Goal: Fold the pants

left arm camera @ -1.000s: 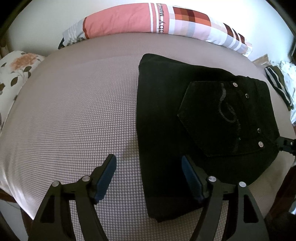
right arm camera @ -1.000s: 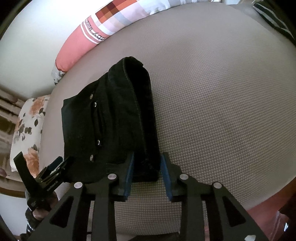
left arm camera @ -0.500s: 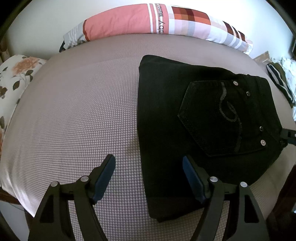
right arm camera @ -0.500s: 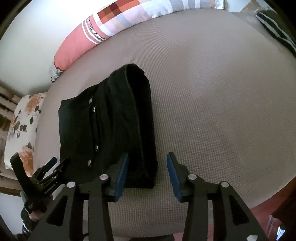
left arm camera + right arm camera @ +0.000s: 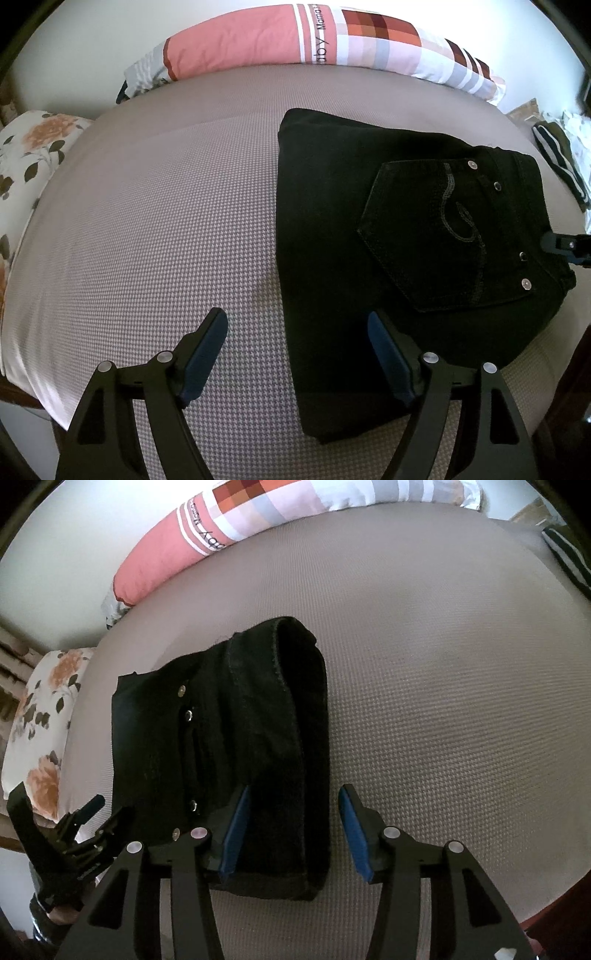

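Black denim, thick and soft — the pants [image 5: 406,240] lie folded into a squat bundle on the bed [image 5: 147,221], back pocket up, just ahead of both grippers. Stacked several layers deep, the bundle looks heavy for its size and limp, likely to sag or spring open if lifted by one corner; the rounded fold edge nearest the right gripper [image 5: 293,829] seems the surest place to pinch, since all the layers meet there. That gripper is spread wide and grasps nothing, its left finger over the cloth and its right finger over bare bed, straddling the bundle's right edge. The left gripper [image 5: 297,356] is likewise spread and empty, the bundle's left edge running between its fingers — right finger above the denim, left above the sheet. To the left gripper's left there is a broad stretch of bare sheet, and the same lies to the right gripper's right. Farther ahead a pink pillow [image 5: 295,37] lines the wall, a floral cushion [image 5: 26,166] sits far left, and striped clothes [image 5: 561,162] lie far right, all well apart from the pants.
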Demonstrator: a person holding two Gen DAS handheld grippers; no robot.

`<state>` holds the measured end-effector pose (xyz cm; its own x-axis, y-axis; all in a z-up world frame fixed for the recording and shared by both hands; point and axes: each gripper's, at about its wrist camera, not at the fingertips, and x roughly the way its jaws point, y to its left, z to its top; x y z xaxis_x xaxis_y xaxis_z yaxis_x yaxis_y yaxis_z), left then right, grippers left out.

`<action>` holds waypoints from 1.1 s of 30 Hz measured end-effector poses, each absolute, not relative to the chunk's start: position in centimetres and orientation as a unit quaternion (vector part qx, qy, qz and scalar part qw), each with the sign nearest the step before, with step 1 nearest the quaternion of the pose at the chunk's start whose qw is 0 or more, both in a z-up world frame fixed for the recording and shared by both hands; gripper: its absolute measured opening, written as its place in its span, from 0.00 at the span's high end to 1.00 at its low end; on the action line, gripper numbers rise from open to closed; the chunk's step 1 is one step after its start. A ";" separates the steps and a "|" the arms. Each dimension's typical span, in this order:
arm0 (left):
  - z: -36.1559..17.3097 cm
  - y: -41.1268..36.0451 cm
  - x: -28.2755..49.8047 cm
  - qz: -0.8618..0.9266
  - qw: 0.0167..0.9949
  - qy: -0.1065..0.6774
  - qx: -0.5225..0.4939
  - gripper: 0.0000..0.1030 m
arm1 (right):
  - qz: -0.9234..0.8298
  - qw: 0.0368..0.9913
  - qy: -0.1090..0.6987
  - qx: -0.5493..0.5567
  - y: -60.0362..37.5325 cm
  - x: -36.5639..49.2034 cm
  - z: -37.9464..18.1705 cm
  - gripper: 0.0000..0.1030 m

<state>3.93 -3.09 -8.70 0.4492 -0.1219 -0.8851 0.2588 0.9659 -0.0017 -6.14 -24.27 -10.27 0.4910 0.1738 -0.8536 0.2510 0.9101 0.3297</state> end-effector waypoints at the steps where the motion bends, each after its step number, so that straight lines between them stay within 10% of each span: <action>1: -8.7 -3.0 4.0 -0.113 0.848 0.514 0.066 0.24 | -0.021 0.837 0.505 0.210 -24.3 -6.1 -10.4 0.54; 33: -9.3 -0.2 9.3 -0.221 0.790 0.566 -0.080 0.24 | 0.170 0.778 0.486 0.360 -29.4 -4.9 -14.3 0.49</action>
<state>9.29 -0.21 -9.28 0.2612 -0.4402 -0.8591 0.2590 0.8893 -0.3769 -4.89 -29.38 -14.29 0.4701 0.6141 -0.6339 0.0857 0.6831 0.7253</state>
